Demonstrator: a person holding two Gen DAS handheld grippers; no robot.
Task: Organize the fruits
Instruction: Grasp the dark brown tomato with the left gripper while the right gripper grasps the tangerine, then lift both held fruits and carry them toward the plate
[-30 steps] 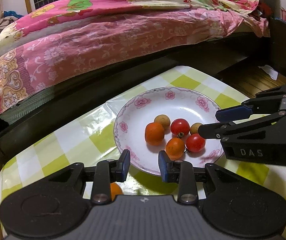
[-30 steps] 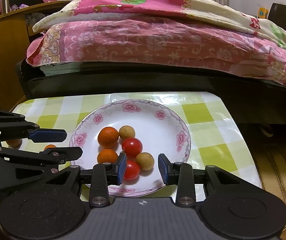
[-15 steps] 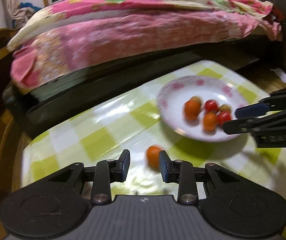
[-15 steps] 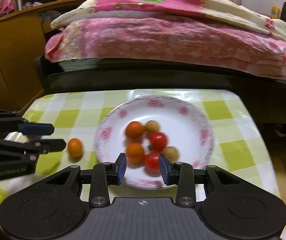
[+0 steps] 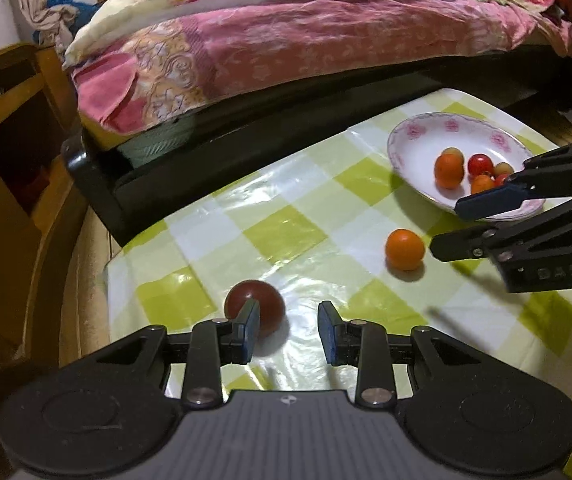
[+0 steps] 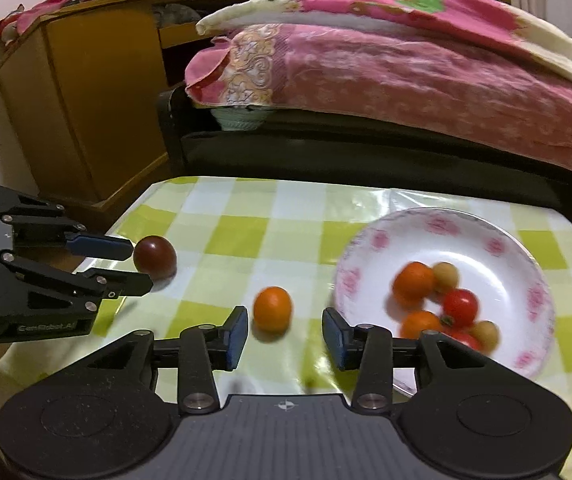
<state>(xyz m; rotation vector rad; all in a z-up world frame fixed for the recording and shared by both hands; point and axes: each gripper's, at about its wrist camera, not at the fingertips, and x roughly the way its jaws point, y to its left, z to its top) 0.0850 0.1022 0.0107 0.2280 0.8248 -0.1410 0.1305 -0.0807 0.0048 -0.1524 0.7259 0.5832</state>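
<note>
On the checked tablecloth [image 6: 245, 216] two fruits lie outside the flowered plate [image 6: 498, 232], which is why each gripper aims at its own one. Farthest left, at about nine o'clock from the plate, sits a dark red tomato [image 6: 154, 257]. The left gripper [image 5: 288, 332] tilts down toward it, jaws a modest gap apart and holding nothing; the tomato lies just beyond the left pad, not between them. Between tomato and plate rests a small orange [image 6: 272, 309]. The right gripper [image 6: 284, 338] slants down at it, jaws opening and empty, the orange just ahead of the gap, toward the left pad. At three o'clock, the plate holds six gathered fruits, likely the destination for both strays.
</note>
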